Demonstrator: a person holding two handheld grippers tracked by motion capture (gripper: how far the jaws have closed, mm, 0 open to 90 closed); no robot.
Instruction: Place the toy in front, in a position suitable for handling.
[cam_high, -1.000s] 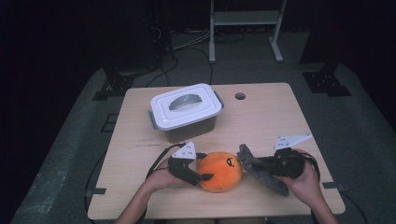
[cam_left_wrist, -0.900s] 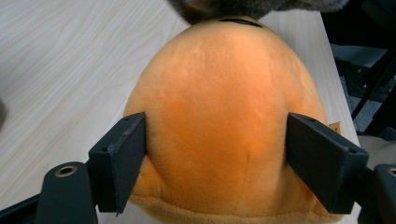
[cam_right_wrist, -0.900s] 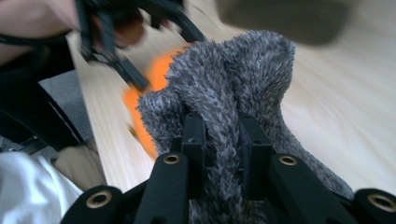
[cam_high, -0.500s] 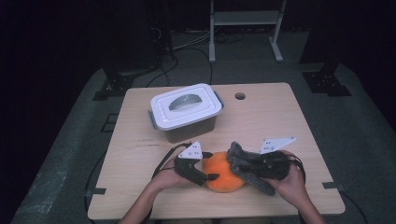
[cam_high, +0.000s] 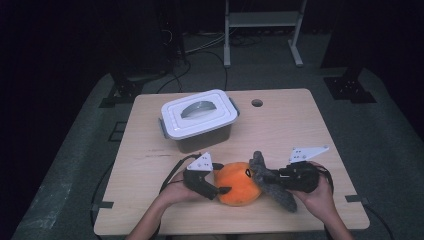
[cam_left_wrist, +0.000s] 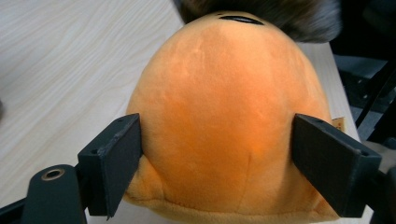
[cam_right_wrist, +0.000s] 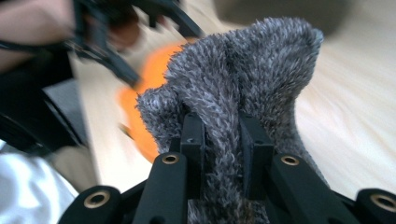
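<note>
the left gripper (cam_high: 214, 186) stands with its flat black jaws either side of the orange plush toy (cam_high: 239, 183). its jaws have just been opening; in the left gripper view the left pad meets the plush flank, while the right pad (cam_left_wrist: 334, 165) sits at the toy's edge and contact there cannot be confirmed. the grip reads as released, with the toy between the jaws. a white three-cornered plate tops the gripper body, and a black cable trails back past the hand.

the right gripper (cam_high: 274, 179) is clenched on the grey furry piece (cam_high: 272, 182). in the right gripper view the two narrow black fingers (cam_right_wrist: 194, 149) pinch a fold of long, shaggy pile, which rises above them in a lobed tuft (cam_right_wrist: 243, 84). in the high view this piece is a flat, elongated strip, one end lying against the toy's right side.

the toy is a rounded, dome-shaped body of short, smooth orange plush, with a seam along its lower edge, a black mark near the top and a small tag at one side. it rests on the near part of the tabletop (cam_high: 300, 125), between the two hands.

the tabletop is pale wood-grain with rounded corners and a small round hole. farther back, well apart from the toy, stands a rectangular grey storage box (cam_high: 199, 121) with a white lid on and a moulded handle recess.
</note>
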